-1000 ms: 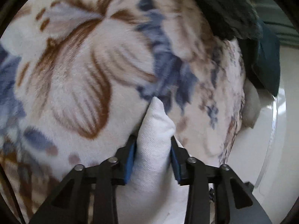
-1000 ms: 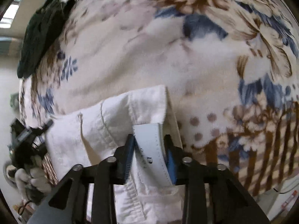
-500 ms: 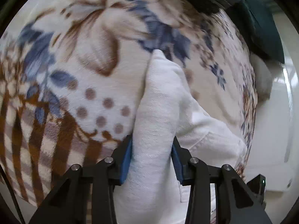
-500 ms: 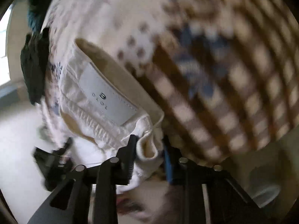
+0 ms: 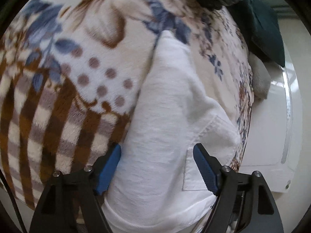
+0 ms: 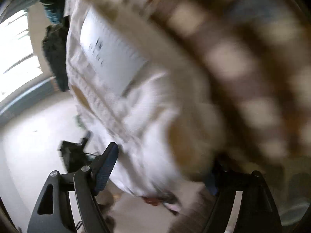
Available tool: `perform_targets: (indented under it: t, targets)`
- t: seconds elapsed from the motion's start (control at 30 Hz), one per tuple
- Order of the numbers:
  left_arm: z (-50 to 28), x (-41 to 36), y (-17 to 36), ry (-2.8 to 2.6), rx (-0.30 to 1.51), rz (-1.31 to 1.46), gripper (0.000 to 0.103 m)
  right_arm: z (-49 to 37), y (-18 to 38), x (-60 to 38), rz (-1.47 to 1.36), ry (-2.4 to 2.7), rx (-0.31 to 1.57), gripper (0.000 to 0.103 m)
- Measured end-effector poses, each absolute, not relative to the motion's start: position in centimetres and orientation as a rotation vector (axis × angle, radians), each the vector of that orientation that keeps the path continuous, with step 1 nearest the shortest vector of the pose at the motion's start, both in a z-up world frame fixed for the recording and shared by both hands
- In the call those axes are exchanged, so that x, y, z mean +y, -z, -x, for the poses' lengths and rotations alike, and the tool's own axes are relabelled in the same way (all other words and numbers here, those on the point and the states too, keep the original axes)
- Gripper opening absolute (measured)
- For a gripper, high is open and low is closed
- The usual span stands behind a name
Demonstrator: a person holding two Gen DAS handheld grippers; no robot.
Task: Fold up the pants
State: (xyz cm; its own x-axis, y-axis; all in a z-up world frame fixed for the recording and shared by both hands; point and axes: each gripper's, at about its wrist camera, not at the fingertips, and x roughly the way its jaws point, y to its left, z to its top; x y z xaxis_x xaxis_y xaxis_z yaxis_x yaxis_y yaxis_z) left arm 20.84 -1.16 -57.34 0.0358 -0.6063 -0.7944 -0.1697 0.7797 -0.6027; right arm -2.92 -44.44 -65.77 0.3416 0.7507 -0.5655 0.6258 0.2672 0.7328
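Two wrist views show one pair of white pants (image 5: 165, 136) lying on a patterned blanket (image 5: 64, 89). Left wrist view, from left to right: brown and cream stripes of the blanket fill the lower left, with grey dots and blue and brown flowers above them. At centre, the pants run as a folded band from the bottom edge up to a narrow end among the blue flowers; a sewn pocket flap (image 5: 191, 171) shows near the lower right. The left gripper (image 5: 157, 167) stands wide, its blue pads (image 5: 108, 167) apart on either side of the fabric and not pinching it. To the upper right, dark green clothing (image 5: 262, 25) lies on the blanket's far edge, and a white glossy surface (image 5: 272, 132) lies beyond the blanket's right border.

Right wrist view, heavily blurred, from left to right: a bright window (image 6: 17, 46) and pale floor, then dark clothing (image 6: 56, 46); at centre, the pants' waistband with a pale label (image 6: 108, 58); at right, the striped blanket. The right gripper (image 6: 161, 167) also stands wide, with the waistband loose between its jaws; its right finger is largely hidden by blurred fabric.
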Motion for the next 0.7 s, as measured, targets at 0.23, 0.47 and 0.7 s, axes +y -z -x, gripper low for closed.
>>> perform_targets:
  t: [0.23, 0.47, 0.7]
  targets:
    - [-19.2, -1.7, 58.6, 0.434, 1.597, 0.559, 0.075, 0.7, 64.1, -42.1, -1.261, -0.134, 1.364, 0.081]
    - [-19.2, -2.5, 58.3, 0.426, 1.596, 0.550, 0.075, -3.5, 61.6, -36.8, -1.136, -0.144, 1.368, 0.081]
    - [-19.2, -2.9, 57.9, 0.450, 1.560, 0.578, 0.053, -3.3, 62.5, -36.7, -1.232, -0.087, 1.327, 0.052]
